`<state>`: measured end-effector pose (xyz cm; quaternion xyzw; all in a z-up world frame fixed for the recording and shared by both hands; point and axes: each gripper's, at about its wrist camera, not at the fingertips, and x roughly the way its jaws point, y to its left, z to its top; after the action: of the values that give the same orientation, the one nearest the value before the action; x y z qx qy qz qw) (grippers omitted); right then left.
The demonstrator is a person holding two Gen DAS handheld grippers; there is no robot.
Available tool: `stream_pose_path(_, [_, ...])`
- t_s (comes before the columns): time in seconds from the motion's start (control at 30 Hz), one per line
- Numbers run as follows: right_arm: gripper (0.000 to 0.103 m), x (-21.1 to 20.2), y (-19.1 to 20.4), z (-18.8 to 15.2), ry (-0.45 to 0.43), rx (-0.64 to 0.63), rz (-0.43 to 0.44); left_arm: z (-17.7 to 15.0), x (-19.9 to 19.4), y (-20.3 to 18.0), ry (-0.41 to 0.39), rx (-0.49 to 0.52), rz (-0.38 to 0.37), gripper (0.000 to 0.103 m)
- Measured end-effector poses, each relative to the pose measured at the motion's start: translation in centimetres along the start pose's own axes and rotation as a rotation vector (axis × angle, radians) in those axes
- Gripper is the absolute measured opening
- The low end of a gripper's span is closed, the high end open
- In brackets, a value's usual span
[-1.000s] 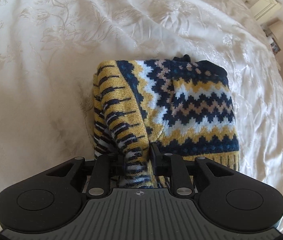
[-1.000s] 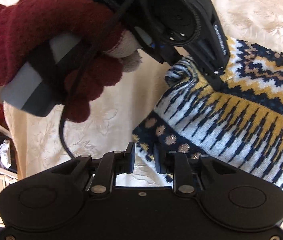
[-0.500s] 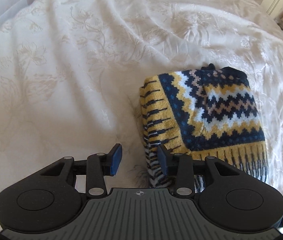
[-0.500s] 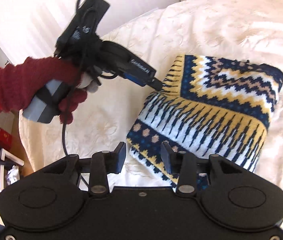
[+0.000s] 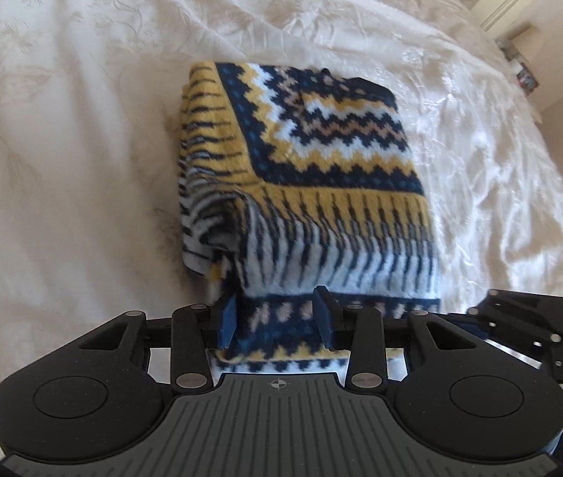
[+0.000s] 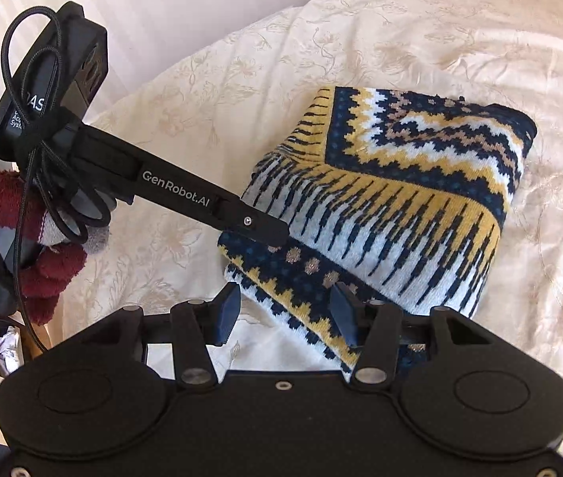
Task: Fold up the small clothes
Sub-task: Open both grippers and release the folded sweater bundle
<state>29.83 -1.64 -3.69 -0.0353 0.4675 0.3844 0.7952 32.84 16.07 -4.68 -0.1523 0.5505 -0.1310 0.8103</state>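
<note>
The patterned knit sweater (image 5: pixel 305 183) lies as a folded bundle on the cream bedspread (image 5: pixel 66 159), its near hem just in front of both grippers. The left gripper (image 5: pixel 277 318) has its fingers spread with the navy hem band lying between them, not pinched; the right gripper (image 6: pixel 285 310) is likewise released, its fingers apart over the near corner of the hem.

The main risk is the loose flap at the bundle's left side (image 5: pixel 218 222), where a layer sags open. If either gripper closes on only the top layer and lifts, the fold could peel apart and the layers slide out of line. A gripper dragging the hem along the slippery bedspread could also bunch the cover and skew the bundle.

The left wrist view shows that sagging side pocket and the top face squarely. The right wrist view shows what it cannot: the stacked layers at the near corner, the left gripper's finger (image 6: pixel 257 230) resting at the sweater's edge, seemingly touching it though the contact is hard to judge, and the person's red-gloved hand (image 6: pixel 23 246) on the handle.
</note>
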Motion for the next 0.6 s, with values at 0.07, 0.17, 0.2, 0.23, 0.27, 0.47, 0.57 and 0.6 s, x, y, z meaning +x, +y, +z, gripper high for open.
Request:
stream_pose_path(0.07, [0.058,-0.2,0.0,-0.3,0.003,0.005,-0.004,-0.6,0.4,0.4,0.028,-0.016,-0.086,0.038])
stream_pose_path(0.17, [0.058,-0.5,-0.1,-0.4,0.007,0.015,-0.011,-1.1,0.9,1.1,0.071,0.008,-0.132,0.038])
stream_pose_path(0.2, [0.058,-0.6,-0.2,-0.5,0.006,0.019,-0.014,-1.1,1.0,1.4,0.086,0.023,-0.132,0.038])
stream_pose_path(0.23, [0.059,-0.8,-0.3,-0.5,0.004,0.024,-0.017,-1.1,1.1,1.7,0.100,0.034,-0.127,0.038])
stream_pose_path(0.27, [0.059,-0.7,-0.6,-0.4,0.004,0.029,-0.019,-1.0,1.1,2.0,0.116,0.045,-0.117,0.038])
stream_pose_path(0.47, [0.065,-0.9,-2.0,0.5,-0.025,0.048,-0.041,-0.4,1.2,4.2,0.178,0.097,0.000,0.038])
stream_pose_path(0.57, [0.073,0.4,-3.0,0.8,-0.009,0.077,-0.032,-0.7,1.3,5.3,0.203,0.098,0.034,0.038])
stream_pose_path(0.6, [0.076,1.2,-3.5,0.5,0.015,0.092,-0.032,-0.8,1.0,5.5,0.195,0.092,0.042,0.038])
